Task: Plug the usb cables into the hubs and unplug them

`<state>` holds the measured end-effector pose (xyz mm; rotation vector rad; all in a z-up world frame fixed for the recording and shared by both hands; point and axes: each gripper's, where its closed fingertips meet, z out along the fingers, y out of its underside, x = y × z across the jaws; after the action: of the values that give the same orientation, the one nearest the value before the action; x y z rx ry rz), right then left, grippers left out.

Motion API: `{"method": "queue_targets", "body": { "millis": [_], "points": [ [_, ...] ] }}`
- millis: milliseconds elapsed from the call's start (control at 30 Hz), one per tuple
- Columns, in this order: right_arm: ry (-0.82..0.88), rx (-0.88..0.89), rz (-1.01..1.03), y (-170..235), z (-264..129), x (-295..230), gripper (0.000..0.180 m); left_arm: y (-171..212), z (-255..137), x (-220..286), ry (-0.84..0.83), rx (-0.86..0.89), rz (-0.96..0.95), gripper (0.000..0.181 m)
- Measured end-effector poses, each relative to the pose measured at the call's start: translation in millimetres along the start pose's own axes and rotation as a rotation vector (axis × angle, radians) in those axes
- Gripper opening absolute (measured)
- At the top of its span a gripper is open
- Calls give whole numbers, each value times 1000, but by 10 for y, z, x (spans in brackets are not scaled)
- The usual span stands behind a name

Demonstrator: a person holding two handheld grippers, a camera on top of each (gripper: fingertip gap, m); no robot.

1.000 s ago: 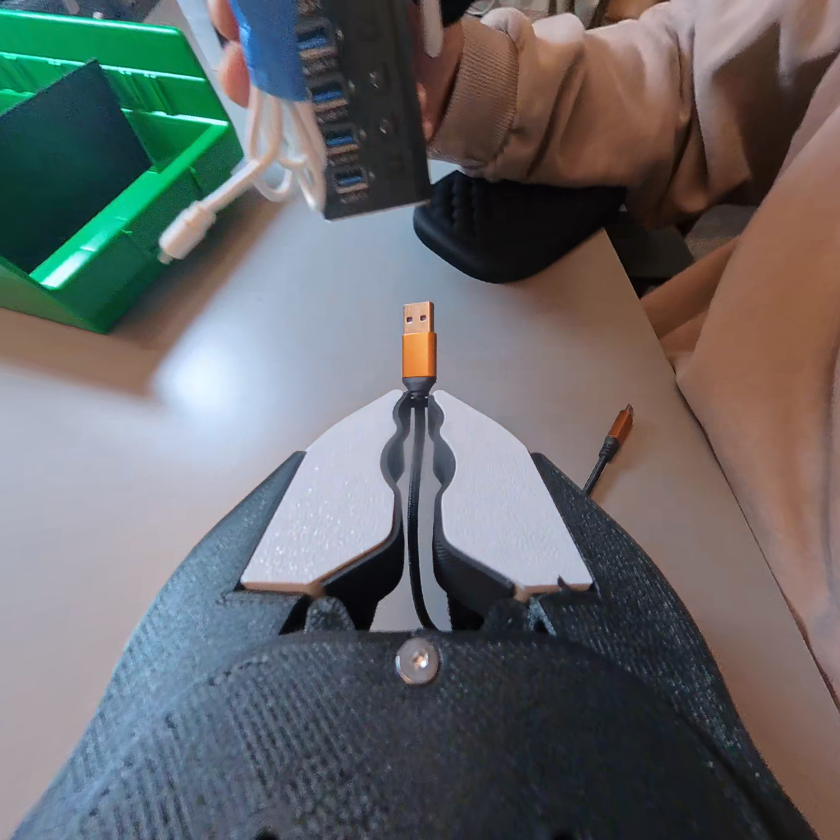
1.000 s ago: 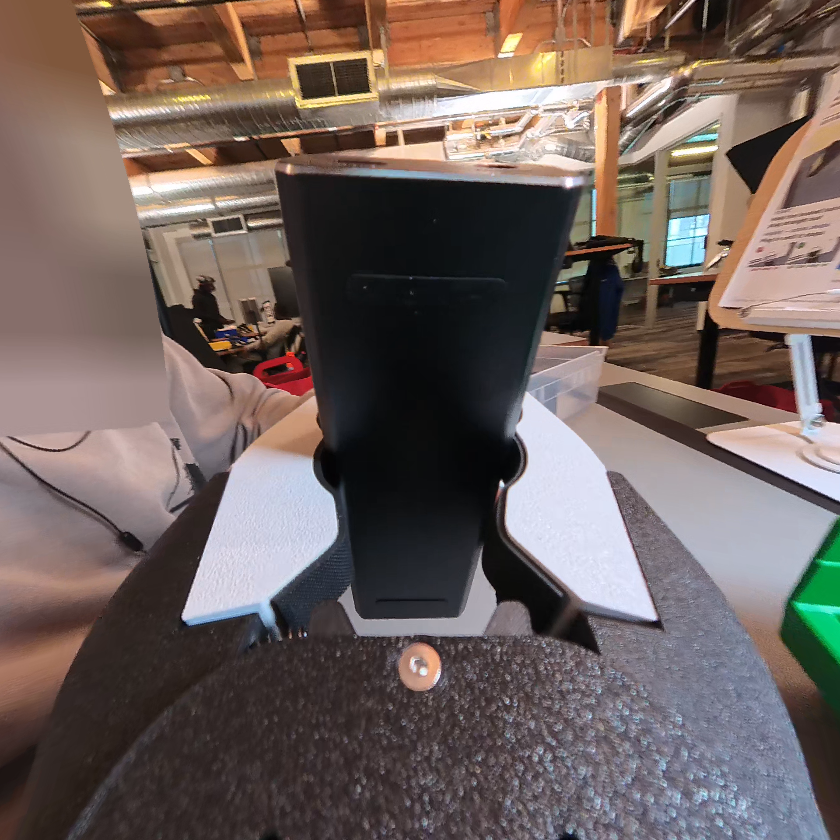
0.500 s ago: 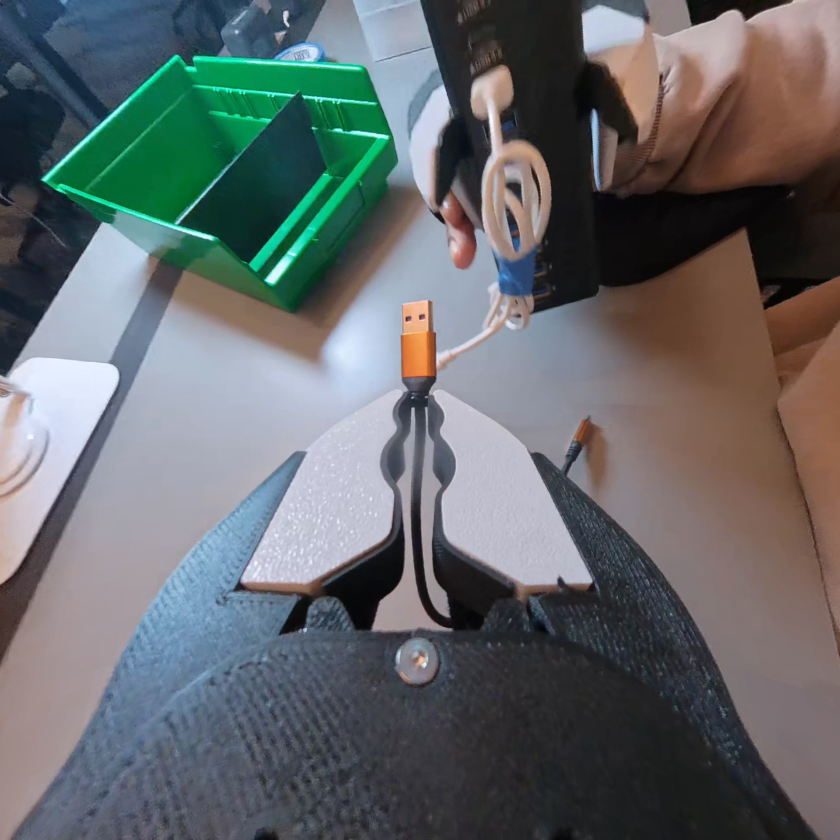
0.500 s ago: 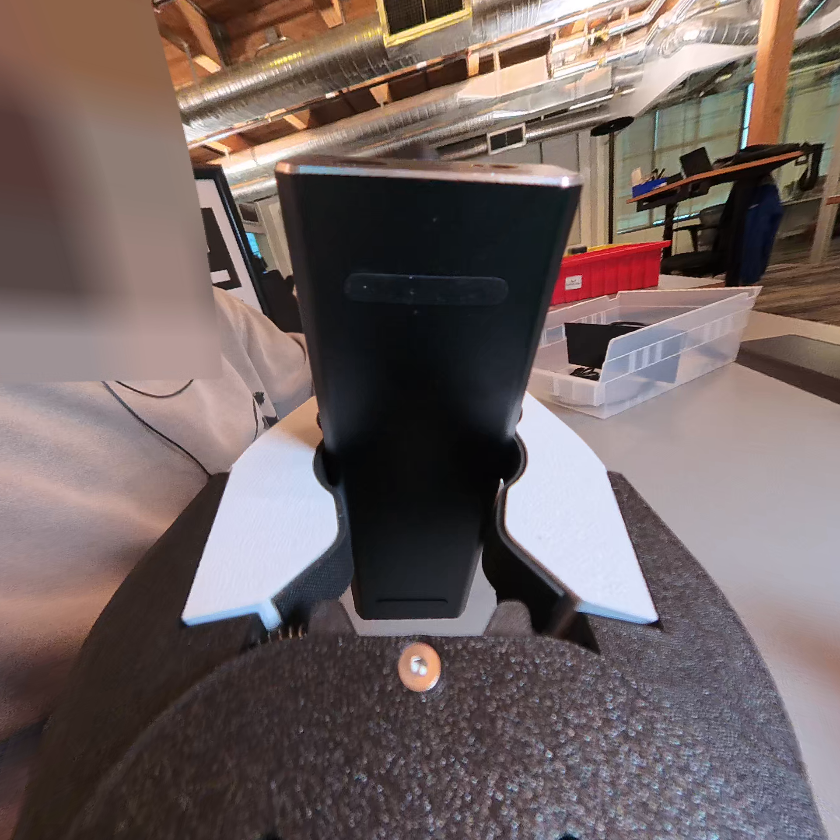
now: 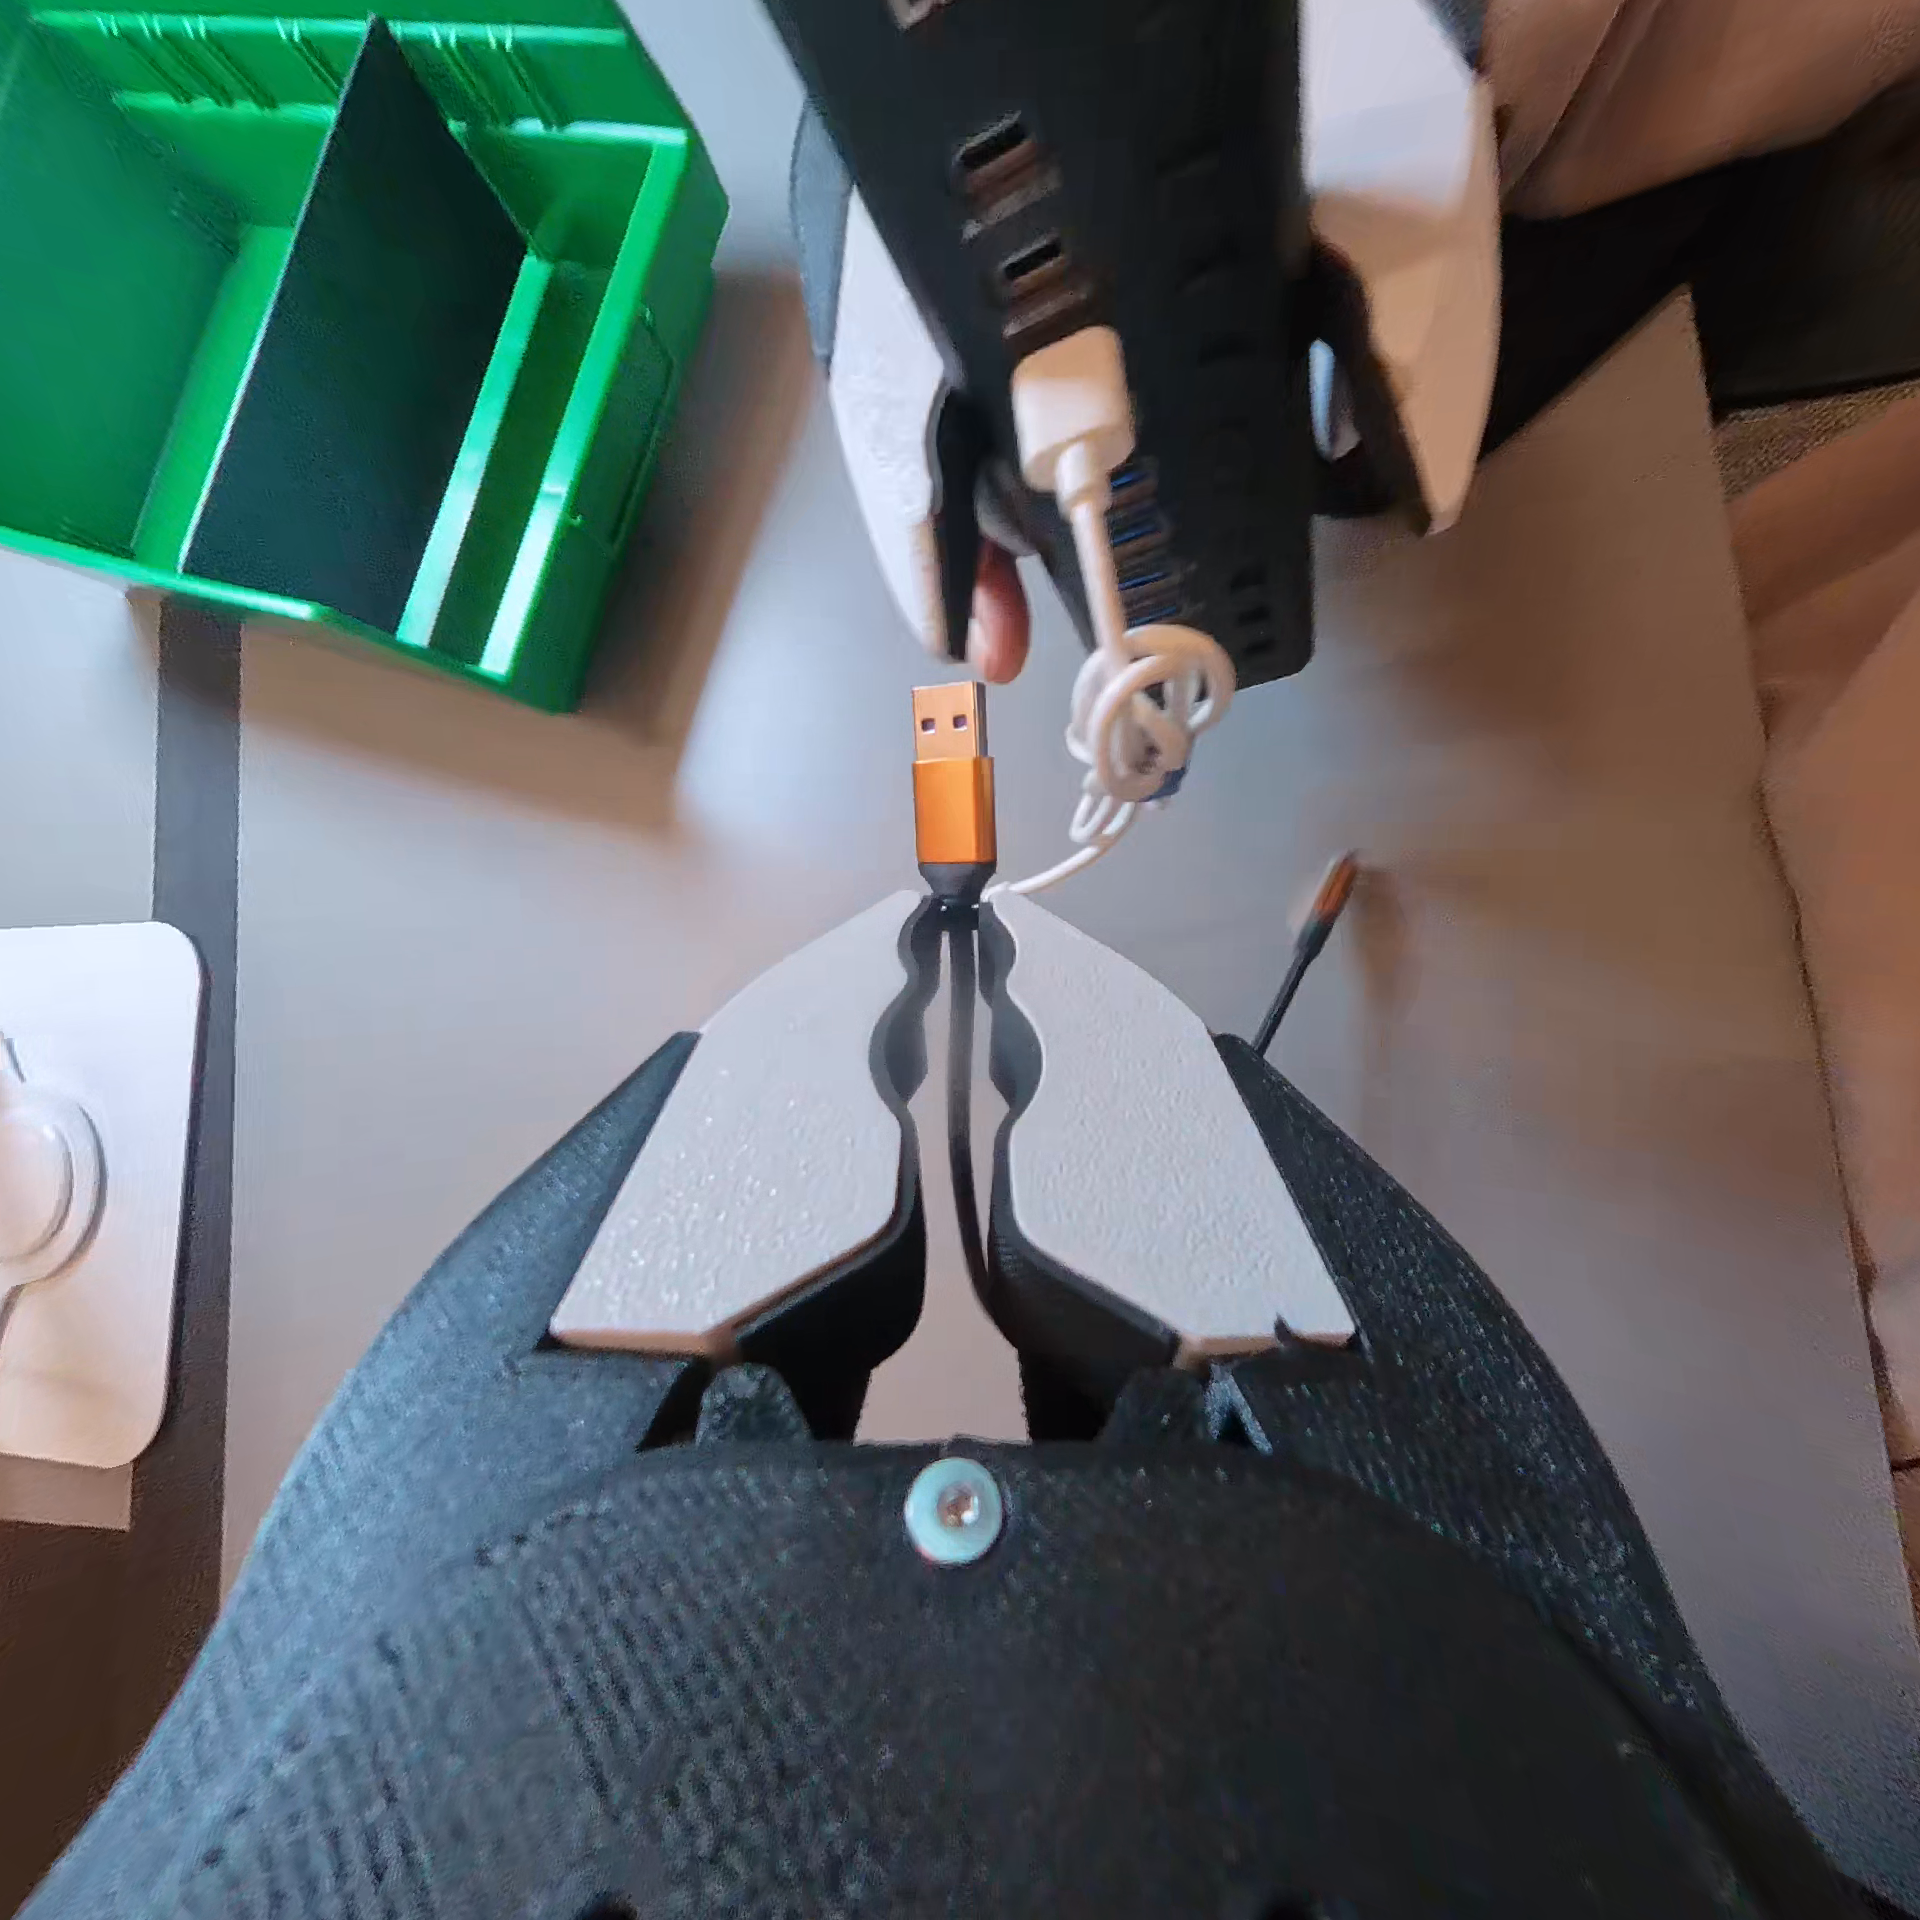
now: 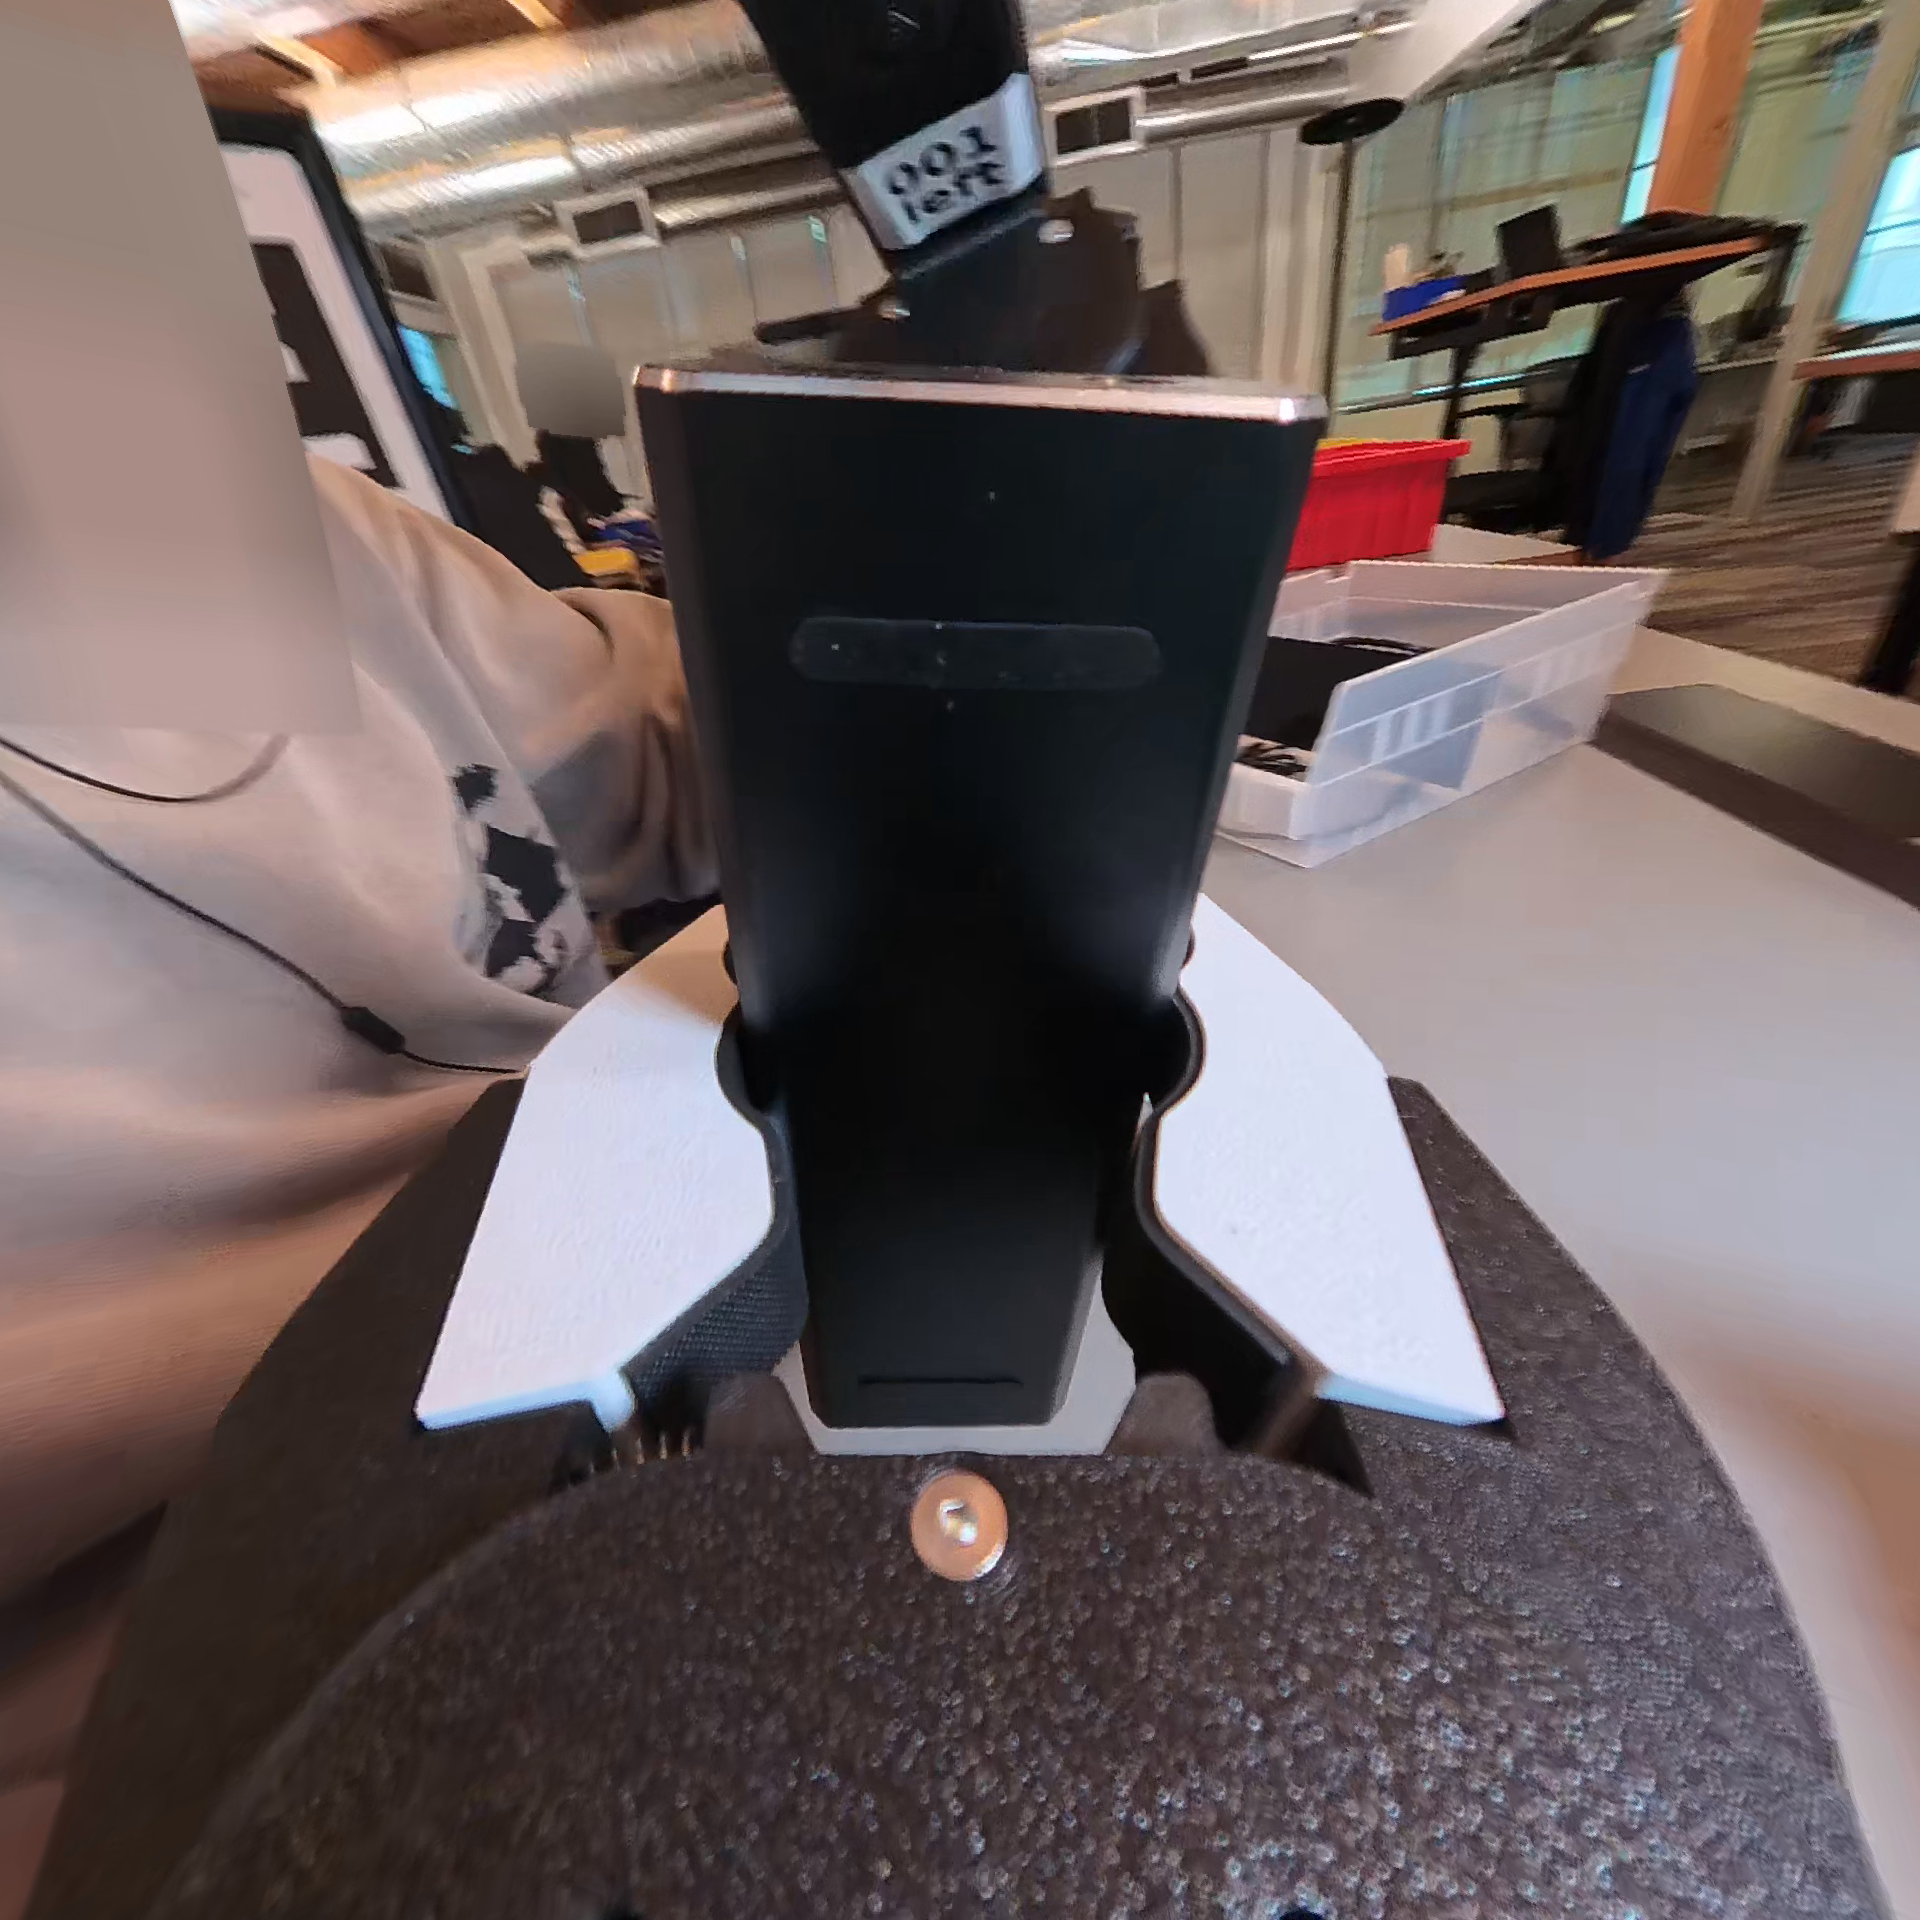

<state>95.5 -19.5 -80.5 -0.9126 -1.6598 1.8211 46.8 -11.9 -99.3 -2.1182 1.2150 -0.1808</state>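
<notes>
The left gripper (image 5: 954,902) has its pale, grainy fingers (image 5: 758,1143) pinched together on a thin black cable (image 5: 966,1122), so the orange USB plug (image 5: 952,790) with its metal tip stands just past the fingertips, above the grey table (image 5: 468,935). Just beyond it hangs a slim black hub (image 5: 1143,260), smooth and boxy, its row of ports facing the plug; a white plug (image 5: 1070,400) sits in one port, its cord coiled below. The right gripper (image 6: 961,1029) is clamped on that hub (image 6: 966,831), white fingers (image 6: 623,1195) pressing both sides. Farther left sits a green plastic bin (image 5: 623,416)
</notes>
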Motion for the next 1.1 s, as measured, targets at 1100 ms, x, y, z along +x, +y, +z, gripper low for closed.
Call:
{"method": "queue_targets", "body": {
  "millis": [1100],
  "points": [
    [174, -402, -62, 640, 291, 175, 71, 154, 225, 283, 87, -180, 10, 7]
  ]
}}
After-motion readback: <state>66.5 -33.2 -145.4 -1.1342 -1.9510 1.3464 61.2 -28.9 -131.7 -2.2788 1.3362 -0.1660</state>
